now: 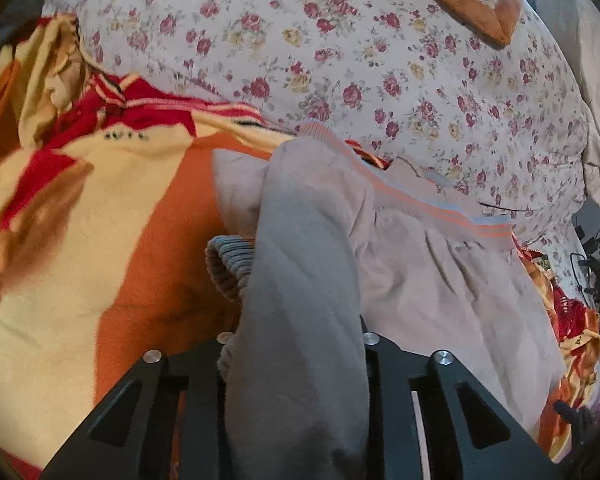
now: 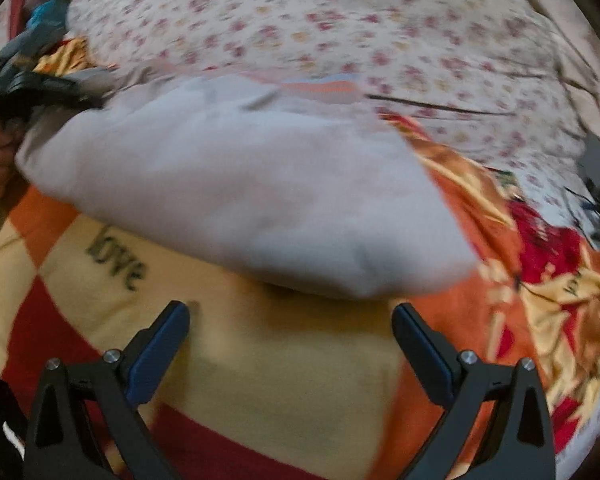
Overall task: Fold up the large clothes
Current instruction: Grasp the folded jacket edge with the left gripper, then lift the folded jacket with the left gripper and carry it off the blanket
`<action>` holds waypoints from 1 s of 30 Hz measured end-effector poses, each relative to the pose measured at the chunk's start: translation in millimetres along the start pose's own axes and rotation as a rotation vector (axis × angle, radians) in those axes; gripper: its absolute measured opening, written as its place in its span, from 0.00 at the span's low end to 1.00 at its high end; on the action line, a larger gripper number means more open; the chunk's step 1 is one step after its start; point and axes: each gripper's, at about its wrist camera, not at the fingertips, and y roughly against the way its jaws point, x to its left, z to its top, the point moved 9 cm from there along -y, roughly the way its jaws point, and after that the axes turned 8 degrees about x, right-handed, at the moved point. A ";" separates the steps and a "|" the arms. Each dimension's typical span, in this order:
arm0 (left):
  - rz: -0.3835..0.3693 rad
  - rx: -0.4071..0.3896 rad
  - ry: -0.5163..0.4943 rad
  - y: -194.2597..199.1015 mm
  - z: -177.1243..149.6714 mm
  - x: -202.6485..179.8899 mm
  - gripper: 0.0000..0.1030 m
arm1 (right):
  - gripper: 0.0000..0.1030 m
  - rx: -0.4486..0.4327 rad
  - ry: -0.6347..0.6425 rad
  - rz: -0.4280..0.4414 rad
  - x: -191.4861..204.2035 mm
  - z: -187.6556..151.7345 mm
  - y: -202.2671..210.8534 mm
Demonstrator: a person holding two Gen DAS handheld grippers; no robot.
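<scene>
on patterned blanket [image 2: 260, 360], left tongs [image 1: 296, 360] clench grey garment [image 1: 420, 280]; right tongs [image 2: 290, 320] released, just short.

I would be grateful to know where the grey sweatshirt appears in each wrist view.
Left wrist: grey sweatshirt fills centre and lower right, its sleeve running into the left gripper.
Right wrist: it lies across the middle.
Shared landmark: the floral sheet behind it.

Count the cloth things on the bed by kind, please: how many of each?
Grey sweatshirt, its sleeve pinched in the left gripper: 1
Orange, red and yellow blanket: 1
Floral bedcover: 1
Total: 3
</scene>
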 end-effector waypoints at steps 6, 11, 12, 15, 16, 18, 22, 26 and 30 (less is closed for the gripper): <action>0.005 -0.009 -0.021 37.2 8.5 12.6 0.07 | 0.99 -0.060 -0.130 0.006 -37.4 0.3 22.2; 0.096 0.026 -0.037 52.8 16.5 49.8 0.07 | 0.99 -0.090 -0.207 0.007 -54.4 0.0 35.6; 0.116 0.044 -0.033 54.0 20.7 60.9 0.07 | 0.99 -0.097 -0.218 0.008 -57.1 -0.1 37.9; 0.174 0.094 -0.064 49.0 24.8 72.1 0.07 | 0.99 -0.112 -0.224 -0.001 -61.5 0.3 42.3; 0.195 0.091 -0.088 48.5 24.6 68.1 0.07 | 0.99 -0.114 -0.223 -0.006 -62.4 0.6 42.8; 0.229 0.044 -0.142 51.9 27.4 43.6 0.07 | 0.99 -0.115 -0.231 -0.012 -64.9 1.0 42.8; 0.108 -0.006 -0.191 52.6 31.0 -44.4 0.06 | 0.99 -0.131 -0.268 -0.010 -68.4 6.5 44.2; 0.067 -0.005 -0.238 32.8 34.0 -137.9 0.07 | 0.99 -0.155 -0.316 -0.002 -75.3 10.6 47.4; 0.047 0.055 -0.210 -7.1 36.6 -194.1 0.07 | 0.99 -0.148 -0.345 0.002 -84.7 5.5 46.1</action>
